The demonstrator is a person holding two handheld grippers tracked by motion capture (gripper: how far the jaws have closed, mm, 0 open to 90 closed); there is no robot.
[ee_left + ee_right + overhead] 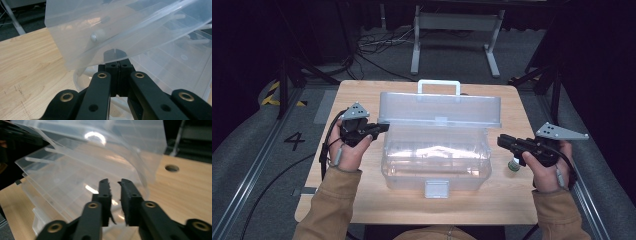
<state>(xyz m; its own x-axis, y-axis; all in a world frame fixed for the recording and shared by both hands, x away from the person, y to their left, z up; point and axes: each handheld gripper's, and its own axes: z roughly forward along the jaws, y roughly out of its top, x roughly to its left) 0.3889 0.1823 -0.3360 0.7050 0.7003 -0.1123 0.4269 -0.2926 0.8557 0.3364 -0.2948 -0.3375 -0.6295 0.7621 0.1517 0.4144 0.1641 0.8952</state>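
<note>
Here, a clear plastic storage box (434, 162) is sitting in the middle of the wooden table (512, 200), its long axis running left to right across the person's front, and its hinged lid (439, 110) is standing partly raised over the far edge. The left gripper (382, 127) is pointing in at the lid's left end, its jaws pressed together with nothing visibly between them, the tips lying just under the lid's lower edge (105, 53) in the left gripper view. The right gripper (502, 141) is hovering just beside the box's right end, jaws parted a little and gripping nothing, the lid's right end (147, 157) rising ahead of them. Whatever happens to the lid next turns on the left gripper, which is closer to it; the right one is standing slightly apart.
</note>
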